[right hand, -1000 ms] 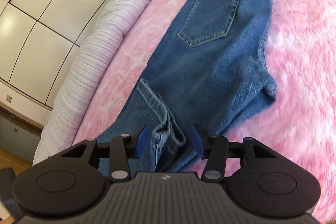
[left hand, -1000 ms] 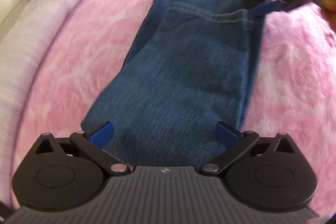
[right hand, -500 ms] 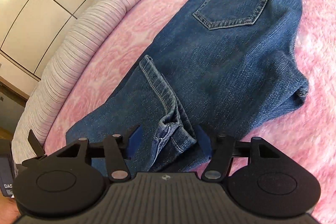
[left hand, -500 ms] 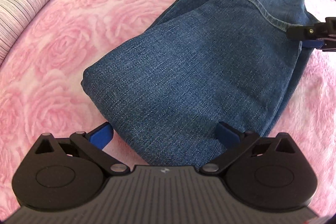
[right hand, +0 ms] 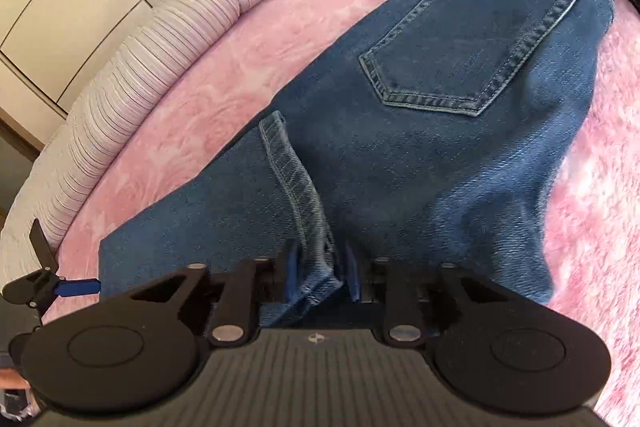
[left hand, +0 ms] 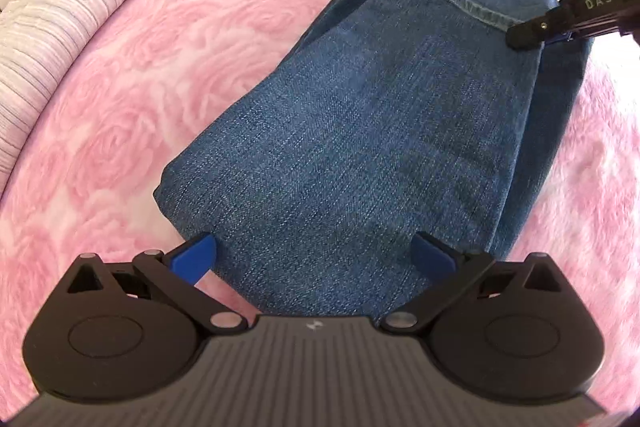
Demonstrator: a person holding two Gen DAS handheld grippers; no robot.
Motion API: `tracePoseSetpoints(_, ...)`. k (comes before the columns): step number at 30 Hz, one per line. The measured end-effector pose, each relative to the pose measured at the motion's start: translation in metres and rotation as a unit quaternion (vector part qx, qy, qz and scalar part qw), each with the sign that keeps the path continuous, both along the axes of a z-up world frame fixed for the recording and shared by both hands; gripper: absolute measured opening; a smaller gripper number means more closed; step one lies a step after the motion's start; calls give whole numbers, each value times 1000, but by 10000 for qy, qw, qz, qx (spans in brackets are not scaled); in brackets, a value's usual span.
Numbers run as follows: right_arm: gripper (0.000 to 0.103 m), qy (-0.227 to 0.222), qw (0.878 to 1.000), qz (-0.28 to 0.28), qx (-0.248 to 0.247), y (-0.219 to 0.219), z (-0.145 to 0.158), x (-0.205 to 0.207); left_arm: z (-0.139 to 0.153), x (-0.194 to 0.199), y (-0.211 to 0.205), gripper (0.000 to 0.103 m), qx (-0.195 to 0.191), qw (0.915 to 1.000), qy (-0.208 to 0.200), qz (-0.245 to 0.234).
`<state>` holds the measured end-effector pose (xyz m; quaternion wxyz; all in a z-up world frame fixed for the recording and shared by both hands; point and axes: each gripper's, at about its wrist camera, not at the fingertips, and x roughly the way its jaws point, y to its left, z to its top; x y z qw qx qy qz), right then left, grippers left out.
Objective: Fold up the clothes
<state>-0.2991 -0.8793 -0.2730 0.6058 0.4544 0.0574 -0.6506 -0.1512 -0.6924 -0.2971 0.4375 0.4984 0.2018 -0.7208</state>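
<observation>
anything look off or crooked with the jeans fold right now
Nothing is damaged or spilled. The jeans lie folded on the pink blanket, but the hem runs slanted rather than square and bunches where the right gripper pinches it. The left gripper is open at the fold.

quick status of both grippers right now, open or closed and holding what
Left gripper: open, jaws wide over the folded end of the jeans, holding nothing.
Right gripper: closed on the jeans' hem.
</observation>
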Motion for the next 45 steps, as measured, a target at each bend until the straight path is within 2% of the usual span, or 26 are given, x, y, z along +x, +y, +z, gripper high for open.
tracePoseSetpoints(2, 43, 198, 9997, 170, -19, 3, 3, 14, 4, 10, 2, 102, 27, 9998, 156, 131)
tracePoseSetpoints(6, 46, 595, 9969, 511, -57, 8, 8, 42, 23, 41, 13, 102, -171, 9984, 329, 430)
tracePoseSetpoints(8, 47, 793, 9945, 681, -76, 10, 10, 56, 28, 49, 21, 102, -441, 9990, -16, 78)
tracePoseSetpoints(10, 49, 990, 9914, 850, -95, 13, 13, 70, 33, 56, 29, 102, -719, 9961, -392, -315)
tracePoseSetpoints(12, 52, 1270, 9853, 1138, -131, 12, 12, 95, 29, 57, 38, 102, -1016, 9838, -941, -1142)
tracePoseSetpoints(13, 55, 1456, 9800, 1347, -159, 10, 11, 113, 25, 56, 41, 102, -1141, 9741, -1194, -1542)
tracePoseSetpoints(15, 55, 1824, 9671, 1762, -214, 6, 7, 150, 14, 56, 51, 102, -1459, 9451, -1691, -2386)
tracePoseSetpoints(16, 55, 2007, 9594, 1968, -241, 4, 5, 168, 10, 56, 53, 102, -1531, 9339, -1820, -2669)
tracePoseSetpoints(19, 55, 2542, 9317, 2575, -322, -3, 0, 223, 2, 64, 54, 102, -1623, 9192, -2043, -2950)
tracePoseSetpoints(22, 50, 3067, 9056, 2924, -163, -12, -17, 266, 9, 82, 54, 102, -1611, 9303, -1910, -2686)
tracePoseSetpoints(25, 56, 3637, 8853, 2893, 143, -25, -31, 290, 14, 100, 59, 102, -1599, 9374, -1821, -2501)
tracePoseSetpoints(28, 60, 4349, 8475, 3006, 464, -34, -48, 306, 13, 110, 70, 102, -1616, 9340, -1869, -2582)
tracePoseSetpoints(29, 55, 4473, 8415, 2992, 468, -34, -51, 305, 13, 112, 75, 102, -1637, 9309, -1876, -2674)
tracePoseSetpoints(31, 47, 4495, 8375, 3074, 457, -33, -53, 298, 11, 112, 85, 102, -1734, 9223, -1898, -2886)
tracePoseSetpoints(34, 28, 4267, 8432, 3244, 410, -29, -40, 286, 4, 108, 102, 102, -2003, 8996, -1994, -3330)
tracePoseSetpoints(35, 24, 4143, 8476, 3291, 392, -29, -33, 281, 0, 105, 109, 102, -2141, 8876, -2072, -3513)
tracePoseSetpoints(39, 21, 3906, 8528, 3455, 267, -15, 13, 259, -13, 86, 127, 102, -2839, 8268, -2318, -4268)
tracePoseSetpoints(41, 20, 4006, 8440, 3563, 192, -1, 35, 251, -14, 73, 132, 102, -3319, 7971, -2367, -4454)
tracePoseSetpoints(43, 21, 4060, 8340, 3731, 198, 15, 49, 244, -10, 60, 134, 102, -3704, 7733, -2346, -4580)
tracePoseSetpoints(45, 21, 4071, 8260, 3890, 251, 32, 59, 239, -3, 48, 136, 102, -4067, 7450, -2327, -4747)
